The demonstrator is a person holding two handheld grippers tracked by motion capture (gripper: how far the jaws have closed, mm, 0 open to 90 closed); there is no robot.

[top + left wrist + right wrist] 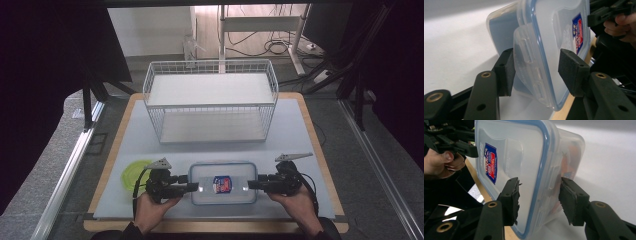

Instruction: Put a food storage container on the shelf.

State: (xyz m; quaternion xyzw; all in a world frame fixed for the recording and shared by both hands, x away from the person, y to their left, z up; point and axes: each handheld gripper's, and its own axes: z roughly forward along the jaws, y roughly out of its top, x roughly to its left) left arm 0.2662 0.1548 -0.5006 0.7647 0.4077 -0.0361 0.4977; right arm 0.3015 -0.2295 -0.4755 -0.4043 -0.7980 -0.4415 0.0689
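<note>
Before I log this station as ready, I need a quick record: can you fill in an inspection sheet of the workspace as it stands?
Surface: pale mat on a wood-edged table.
Job's things: clear lidded container with blue seal and a label, at the near edge; white wire basket behind it.
Clutter: green round lid beside the container's left end.
Grippers: left gripper and right gripper each have open jaws around a container end latch.
Cables: one trails from each gripper; more lie on the floor beyond.
Surroundings: dark curtains at both sides, metal stand behind.
</note>
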